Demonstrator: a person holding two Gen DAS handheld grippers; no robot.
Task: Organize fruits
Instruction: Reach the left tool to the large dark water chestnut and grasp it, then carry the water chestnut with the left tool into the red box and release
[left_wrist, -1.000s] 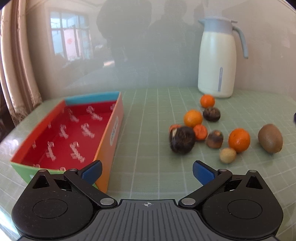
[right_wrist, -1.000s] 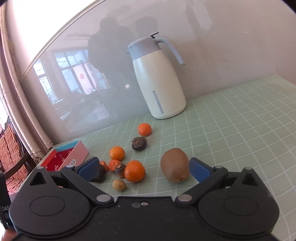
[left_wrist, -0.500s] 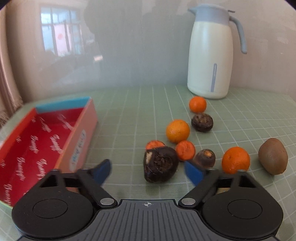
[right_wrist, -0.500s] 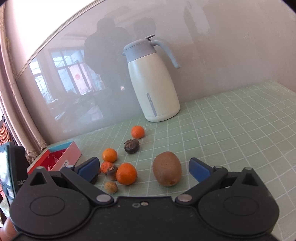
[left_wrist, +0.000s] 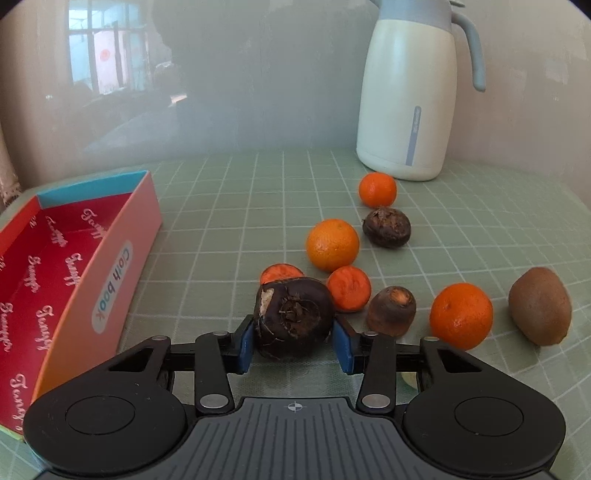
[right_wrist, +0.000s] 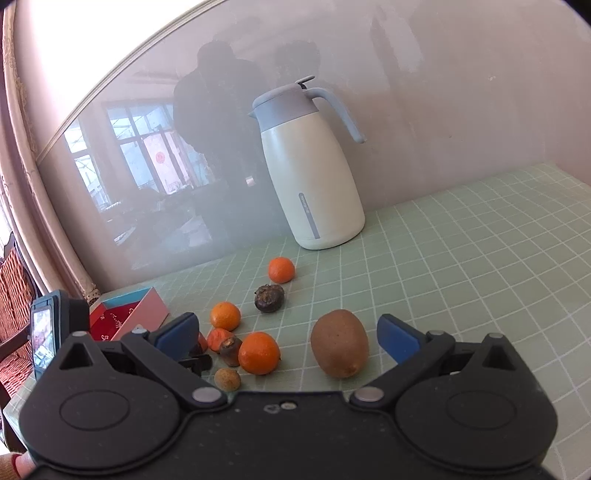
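The left gripper (left_wrist: 295, 341) pinches the dark round fruit (left_wrist: 293, 317) on its two sides, low over the table (left_wrist: 229, 206) near its front edge. The fruit looks firm, light and rough-skinned, so a mid-body hold suits it. The red box (left_wrist: 122, 266) sits open at the left edge, with bare table between. The right gripper (right_wrist: 288, 332) hangs spread near the kiwi (right_wrist: 339, 343).

We count five orange fruits (left_wrist: 332, 244), three dark brown fruits (left_wrist: 293, 317), one kiwi (left_wrist: 539, 311), one small tan fruit (right_wrist: 227, 379), one box (left_wrist: 122, 236) and one jug (left_wrist: 406, 92).
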